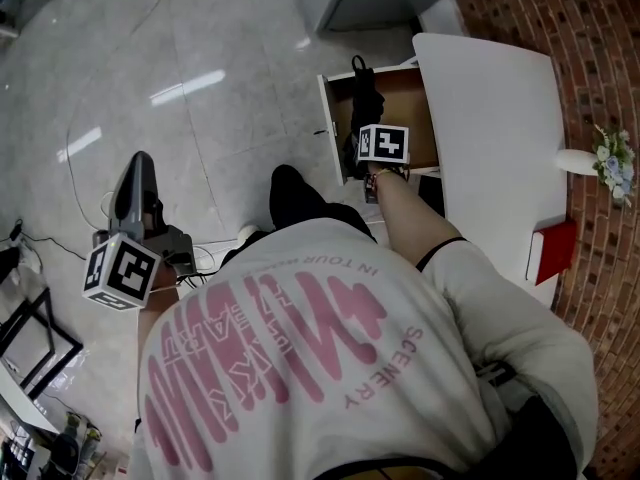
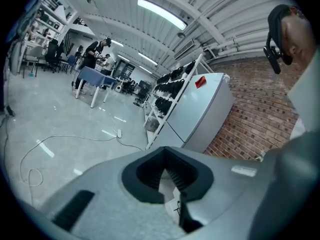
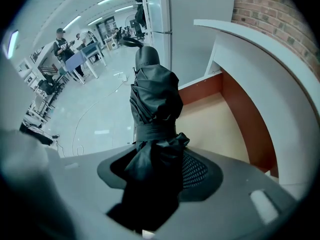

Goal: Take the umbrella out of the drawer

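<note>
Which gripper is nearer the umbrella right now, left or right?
Right. The right gripper has its jaws clamped on the black umbrella, above the open drawer. The left gripper is off to the person's left over the floor, well apart from it, holding nothing.

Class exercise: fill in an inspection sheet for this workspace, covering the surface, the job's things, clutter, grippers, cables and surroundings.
Surface: white cabinet top, mostly bare; grey floor beside it.
Job's things: black folded umbrella, gripped at the open drawer, which is brown inside.
Clutter: vase of flowers and a red object at the cabinet top's edges.
Grippers: right gripper shut on the umbrella; left gripper shut, empty, out over the floor.
Cables: thin cable looping across the floor.
Surroundings: brick wall; shelving rack; people at tables far off.
</note>
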Tool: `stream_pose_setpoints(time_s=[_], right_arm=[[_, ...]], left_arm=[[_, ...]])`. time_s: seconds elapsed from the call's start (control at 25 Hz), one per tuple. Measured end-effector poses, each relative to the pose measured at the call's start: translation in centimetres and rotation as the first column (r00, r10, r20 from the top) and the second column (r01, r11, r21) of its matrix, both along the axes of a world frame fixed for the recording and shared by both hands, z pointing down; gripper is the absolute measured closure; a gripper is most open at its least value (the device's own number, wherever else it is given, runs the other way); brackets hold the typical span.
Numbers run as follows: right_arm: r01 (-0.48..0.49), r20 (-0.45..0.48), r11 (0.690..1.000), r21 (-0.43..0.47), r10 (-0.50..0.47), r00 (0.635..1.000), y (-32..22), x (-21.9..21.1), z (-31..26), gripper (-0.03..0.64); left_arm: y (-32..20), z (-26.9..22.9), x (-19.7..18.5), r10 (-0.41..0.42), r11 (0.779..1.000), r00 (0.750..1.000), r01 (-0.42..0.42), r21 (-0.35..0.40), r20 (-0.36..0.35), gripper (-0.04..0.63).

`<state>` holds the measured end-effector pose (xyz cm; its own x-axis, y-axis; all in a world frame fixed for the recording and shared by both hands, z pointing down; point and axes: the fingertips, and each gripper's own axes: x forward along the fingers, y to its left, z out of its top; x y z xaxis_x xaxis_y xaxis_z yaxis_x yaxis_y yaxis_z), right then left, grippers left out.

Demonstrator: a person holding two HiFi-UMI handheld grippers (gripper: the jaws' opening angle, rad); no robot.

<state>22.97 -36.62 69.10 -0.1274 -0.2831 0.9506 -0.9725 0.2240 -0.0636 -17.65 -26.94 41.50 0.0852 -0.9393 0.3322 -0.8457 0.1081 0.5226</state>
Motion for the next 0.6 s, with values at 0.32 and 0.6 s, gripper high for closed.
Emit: stream_pose_setpoints(time_s=[0.32,0.6], right_arm=[[-0.014,0.039,0.998,0.054,0.012,0.999,2.0,-0.8,-3.2,0.365],[-0.079,0.074,0.992,0.099,0.072,0.995,3.5,-0.8,-6.3,0.365]], left_arm=[[1.6,-2.8,-0.7,0.004,0.997,1.000,-0.005,0.072,0.009,0.592],[3.0,-4.3,-1.0,0.034,0.992,0.999,-0.034,0.120,0.001,0.593]])
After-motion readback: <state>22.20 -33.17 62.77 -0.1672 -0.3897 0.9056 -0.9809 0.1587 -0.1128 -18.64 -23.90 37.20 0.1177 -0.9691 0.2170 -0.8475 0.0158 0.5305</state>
